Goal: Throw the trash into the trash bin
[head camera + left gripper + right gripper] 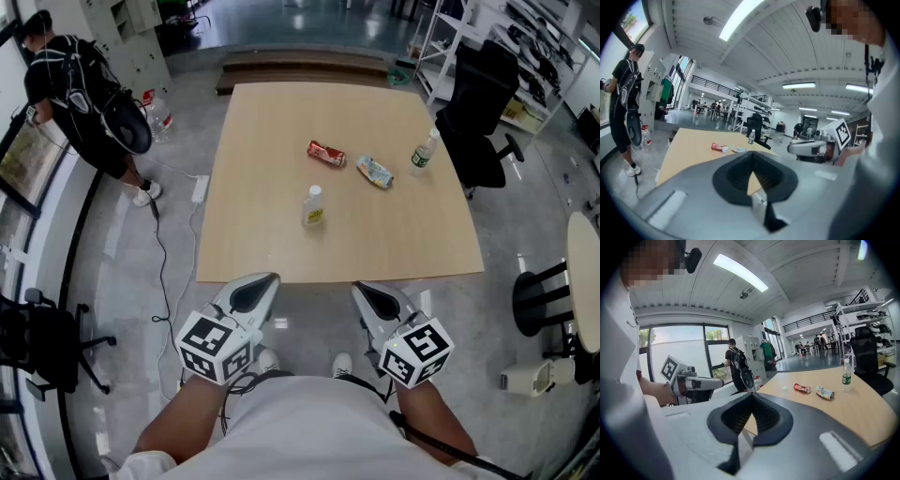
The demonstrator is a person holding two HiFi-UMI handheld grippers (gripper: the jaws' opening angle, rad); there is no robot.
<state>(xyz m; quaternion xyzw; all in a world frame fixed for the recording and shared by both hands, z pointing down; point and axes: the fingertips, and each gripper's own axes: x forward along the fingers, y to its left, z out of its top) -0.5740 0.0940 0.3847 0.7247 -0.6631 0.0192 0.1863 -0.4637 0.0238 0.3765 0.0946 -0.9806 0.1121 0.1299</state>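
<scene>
Four pieces of trash are seen on the wooden surface [253, 234], spread near its middle and right side where each can be taken singly. A crushed red can [326, 153] is laid on its side, its long axis running roughly across the head view and dipping a little to the right. Just beside it, a crushed pale can [375, 172] is also laid flat, its long axis slanted from upper left to lower right. A small yellow-labelled bottle [313, 206] is stood upright, cap up, nearer the person. A green-labelled bottle [425, 150] is stood upright near the right edge, close to a black office chair [483, 112]. No trash bin can be made out in any view. The left claw [265, 281] and right claw [364, 289] are held short of the surface's near edge, well apart from the trash. Both are pressed together with nothing between them, so picking up is judged not yet begun.
</scene>
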